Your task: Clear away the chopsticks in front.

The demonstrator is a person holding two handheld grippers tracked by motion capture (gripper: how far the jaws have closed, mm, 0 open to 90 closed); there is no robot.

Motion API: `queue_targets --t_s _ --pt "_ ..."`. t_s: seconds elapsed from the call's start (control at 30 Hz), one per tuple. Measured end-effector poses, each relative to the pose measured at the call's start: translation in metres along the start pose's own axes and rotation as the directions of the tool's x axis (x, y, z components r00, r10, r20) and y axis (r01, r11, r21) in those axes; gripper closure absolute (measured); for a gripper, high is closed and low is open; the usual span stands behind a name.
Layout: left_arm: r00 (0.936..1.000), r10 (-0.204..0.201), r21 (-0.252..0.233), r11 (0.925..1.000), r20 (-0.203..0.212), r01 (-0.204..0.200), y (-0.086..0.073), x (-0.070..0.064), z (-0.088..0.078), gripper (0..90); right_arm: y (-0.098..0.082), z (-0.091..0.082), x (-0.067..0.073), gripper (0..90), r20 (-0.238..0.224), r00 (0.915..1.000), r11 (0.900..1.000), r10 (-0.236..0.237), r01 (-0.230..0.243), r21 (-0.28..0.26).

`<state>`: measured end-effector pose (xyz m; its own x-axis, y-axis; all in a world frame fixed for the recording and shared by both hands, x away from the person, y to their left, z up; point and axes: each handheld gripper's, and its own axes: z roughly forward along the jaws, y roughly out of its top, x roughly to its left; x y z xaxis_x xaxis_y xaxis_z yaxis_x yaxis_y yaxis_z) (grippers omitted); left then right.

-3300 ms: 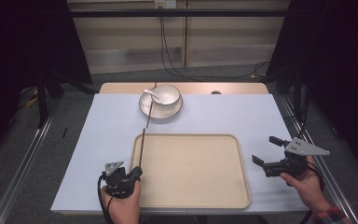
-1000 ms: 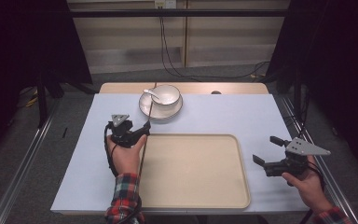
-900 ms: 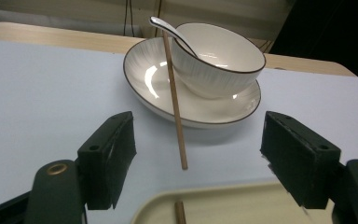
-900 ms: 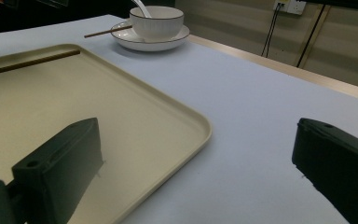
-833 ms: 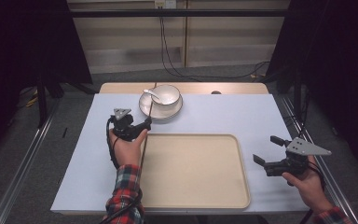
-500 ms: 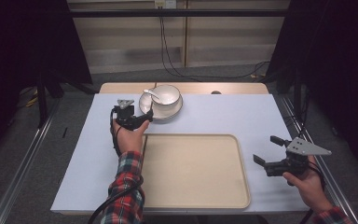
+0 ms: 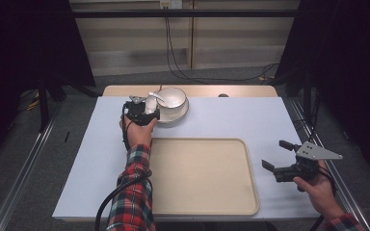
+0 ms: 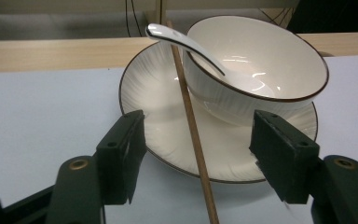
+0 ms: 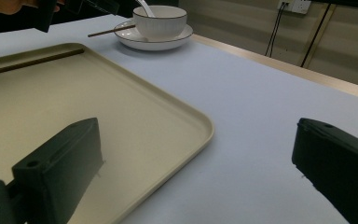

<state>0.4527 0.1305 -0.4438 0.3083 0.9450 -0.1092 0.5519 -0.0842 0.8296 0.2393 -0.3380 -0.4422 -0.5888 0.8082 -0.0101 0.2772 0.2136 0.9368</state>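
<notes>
Dark curtains and a pale wall with trailing cables stand behind the counter (image 7: 250, 120), which wears a light cover. From the high view, a beige tray (image 7: 200, 175) lies on the near half, and a white bowl (image 7: 172, 98) sits on a ribbed plate (image 7: 179, 114) at the far edge, a white spoon (image 7: 155, 96) leaning in it. The left tongs (image 7: 150, 109) are at the plate's left rim, held by a hand with a plaid sleeve. The right tongs (image 7: 277, 155) hover just off the tray's right edge, jaws spread with nothing between them.

Along the left gripper view, the left tongs (image 8: 196, 140) straddle the near rim of the plate (image 8: 154, 93). A wooden chopstick (image 8: 193, 130) lies across the plate beside the bowl (image 8: 270, 60) and runs between the jaws, apart from both pads. The jaws have just been closing but are not yet pressing on it. The spoon (image 8: 186, 44) rests with its handle over the bowl's rim.

Through the right gripper view, the right tongs (image 9: 196, 163) gape wide over the tray's (image 9: 135, 107) corner and the bare cover. Far off stand the bowl (image 9: 159, 21) and plate (image 9: 177, 41), with the chopstick (image 9: 109, 31) poking out from the plate's edge.
</notes>
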Motion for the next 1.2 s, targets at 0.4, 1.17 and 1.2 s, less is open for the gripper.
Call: queue_targets --t_s 0.4,1.17,1.2 --pt "0.9985 0.054 0.058 0.9969 -0.005 -0.054 0.008 -0.001 0.023 61.4 0.000 0.000 0.000 1.1 -0.002 1.0000 1.000 -0.001 0.001 -0.002" --pt "0.9975 0.005 0.153 0.9882 -0.070 0.005 0.003 -0.006 0.048 85.3 0.000 -0.001 -0.002 1.2 -0.017 0.9998 1.000 -0.005 0.005 -0.009" --pt "0.9977 -0.013 0.151 0.9882 -0.067 0.023 0.003 -0.005 0.047 85.3 0.000 0.000 -0.002 1.2 -0.015 0.9999 1.000 -0.006 0.006 -0.011"
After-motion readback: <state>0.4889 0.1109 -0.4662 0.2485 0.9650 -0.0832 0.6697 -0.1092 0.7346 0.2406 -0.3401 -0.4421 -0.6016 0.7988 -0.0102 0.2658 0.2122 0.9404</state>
